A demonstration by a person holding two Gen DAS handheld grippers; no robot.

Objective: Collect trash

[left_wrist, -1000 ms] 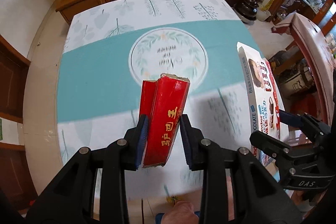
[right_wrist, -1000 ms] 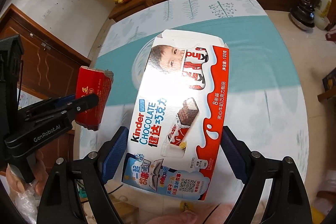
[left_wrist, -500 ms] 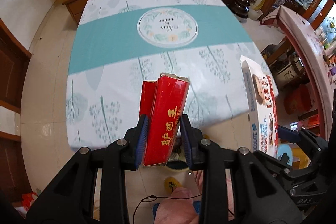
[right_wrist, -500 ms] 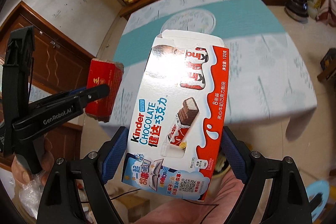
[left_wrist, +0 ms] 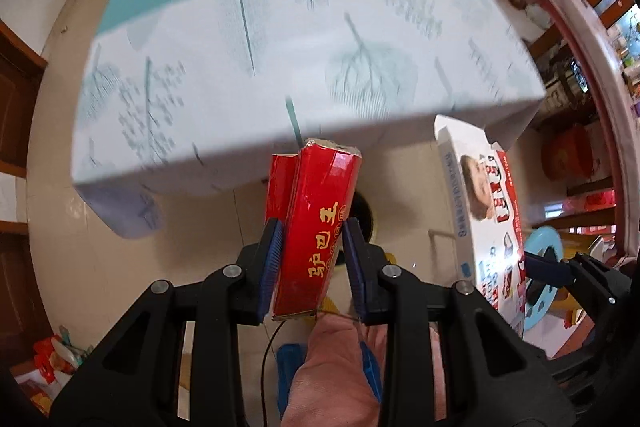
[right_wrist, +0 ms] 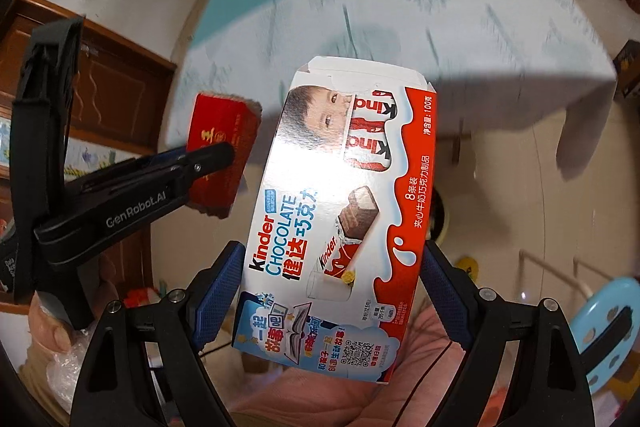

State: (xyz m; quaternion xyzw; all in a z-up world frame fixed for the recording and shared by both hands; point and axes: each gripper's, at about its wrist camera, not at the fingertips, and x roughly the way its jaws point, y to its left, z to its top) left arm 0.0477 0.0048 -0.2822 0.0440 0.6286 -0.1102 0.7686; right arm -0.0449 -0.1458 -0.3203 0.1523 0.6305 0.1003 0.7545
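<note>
Item 1: left claw (left_wrist: 312,259). We log it clenched on a red box (left_wrist: 316,227) with gold characters, the blue pads pressing both long sides. The box stands upright between the jaws, its torn upper end open, held in the air over the tiled floor (left_wrist: 200,251), below and in front of the near edge of the tabletop (left_wrist: 280,47).

Item 2: right claw (right_wrist: 332,291). We record it gripping a Kinder chocolate carton (right_wrist: 340,211), white and red, printed face toward the camera, top flap open. The pads press its two long edges. It too is off the tabletop, in the air before the hanging cloth edge.

Item 3: relation. In the right wrist view the red box sits to the left of the carton, near it but apart.

Item 4: surroundings. We note a white and teal tablecloth with leaf print, a light blue stool (right_wrist: 604,331) on the floor at right, and dark wooden doors (right_wrist: 116,95) at left.
</note>
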